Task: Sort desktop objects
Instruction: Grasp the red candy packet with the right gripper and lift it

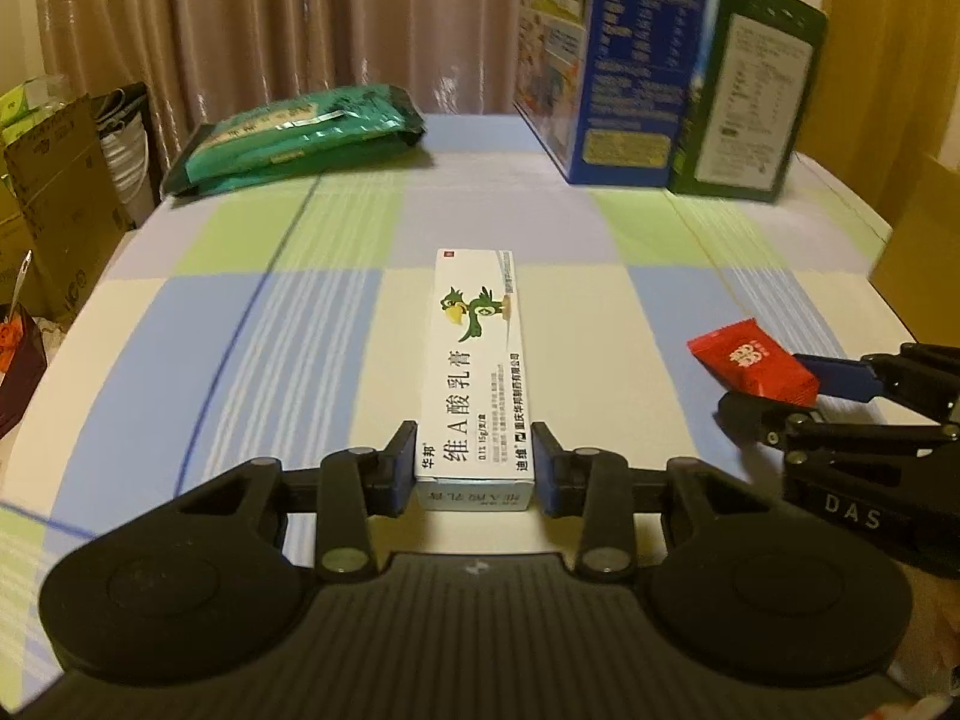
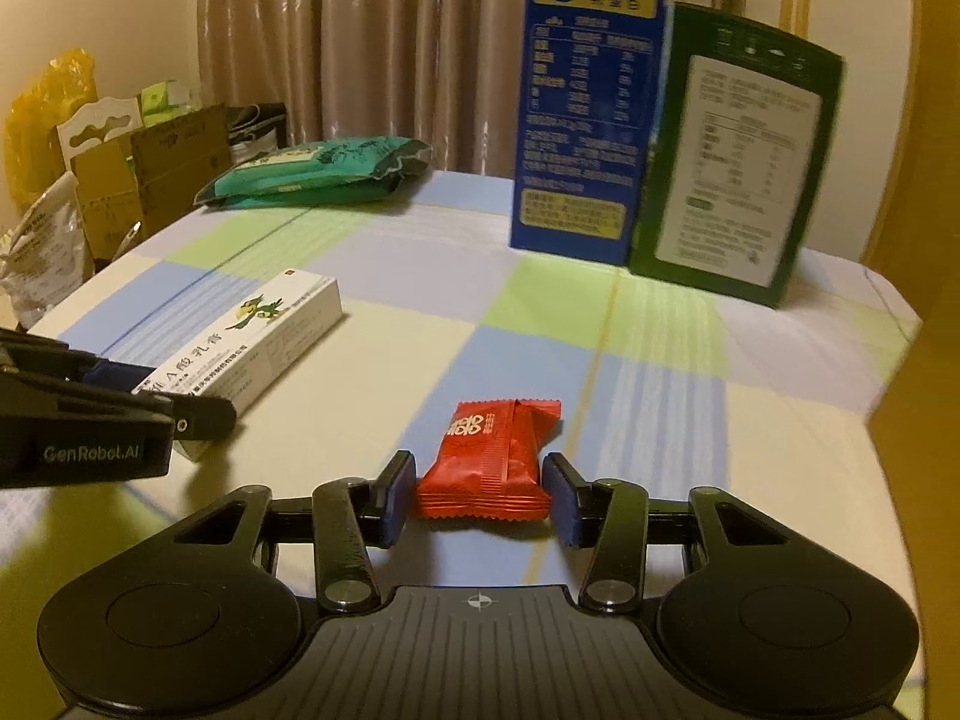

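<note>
A long white ointment box (image 1: 474, 360) with a green bird print lies on the checked tablecloth (image 1: 300, 330). My left gripper (image 1: 474, 462) is shut on its near end, one pad against each long side. The same box (image 2: 258, 324) appears at the left of the right wrist view, with the left gripper (image 2: 180, 390) on it. A red candy packet (image 2: 492, 456) lies to the box's right. My right gripper (image 2: 480, 492) has its blue pads against the packet's two sides. In the left wrist view, the red candy packet (image 1: 750, 360) sits between the fingers of the right gripper (image 1: 774, 387).
Two stacked green foil packs (image 1: 288, 138) lie at the far left of the table. A tall blue carton (image 1: 618, 60) and a dark green carton (image 1: 750, 102) stand at the far right. Cardboard boxes (image 1: 54, 198) and bags stand off the left edge, and brown cardboard (image 2: 924, 330) off the right.
</note>
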The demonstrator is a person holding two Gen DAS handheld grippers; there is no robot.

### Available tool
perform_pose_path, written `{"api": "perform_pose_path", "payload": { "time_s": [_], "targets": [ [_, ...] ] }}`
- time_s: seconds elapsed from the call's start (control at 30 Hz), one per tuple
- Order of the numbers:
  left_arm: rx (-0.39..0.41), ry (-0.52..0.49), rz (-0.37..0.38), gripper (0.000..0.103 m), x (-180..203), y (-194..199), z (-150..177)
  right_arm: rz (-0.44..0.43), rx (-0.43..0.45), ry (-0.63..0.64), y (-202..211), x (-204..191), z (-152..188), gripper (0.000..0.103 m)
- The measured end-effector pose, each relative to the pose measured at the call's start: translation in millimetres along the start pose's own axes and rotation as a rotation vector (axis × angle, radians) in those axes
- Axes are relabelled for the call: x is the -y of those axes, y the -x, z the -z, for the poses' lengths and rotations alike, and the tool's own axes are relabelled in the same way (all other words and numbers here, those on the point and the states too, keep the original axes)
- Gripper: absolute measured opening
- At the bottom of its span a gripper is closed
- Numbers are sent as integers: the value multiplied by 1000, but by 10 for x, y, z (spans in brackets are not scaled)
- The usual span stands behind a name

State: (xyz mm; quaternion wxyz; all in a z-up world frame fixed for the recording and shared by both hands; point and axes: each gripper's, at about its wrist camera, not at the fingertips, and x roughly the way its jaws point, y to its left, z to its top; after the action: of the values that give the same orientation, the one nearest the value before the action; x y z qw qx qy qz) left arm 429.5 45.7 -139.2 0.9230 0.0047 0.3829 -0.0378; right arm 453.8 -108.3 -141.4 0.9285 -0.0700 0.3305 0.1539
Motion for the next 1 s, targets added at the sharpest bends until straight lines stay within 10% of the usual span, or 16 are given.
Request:
{"api": "perform_pose_path", "payload": {
  "time_s": [0.63, 1.0],
  "targets": [
    [-59, -138, 90, 35, 1068, 1334, 1201, 81, -92, -139, 1890, 233, 1342, 44],
    [20, -139, 68, 50, 1209, 1284, 1237, 103, -32, -141, 2005, 198, 1556, 57]
  ]
}}
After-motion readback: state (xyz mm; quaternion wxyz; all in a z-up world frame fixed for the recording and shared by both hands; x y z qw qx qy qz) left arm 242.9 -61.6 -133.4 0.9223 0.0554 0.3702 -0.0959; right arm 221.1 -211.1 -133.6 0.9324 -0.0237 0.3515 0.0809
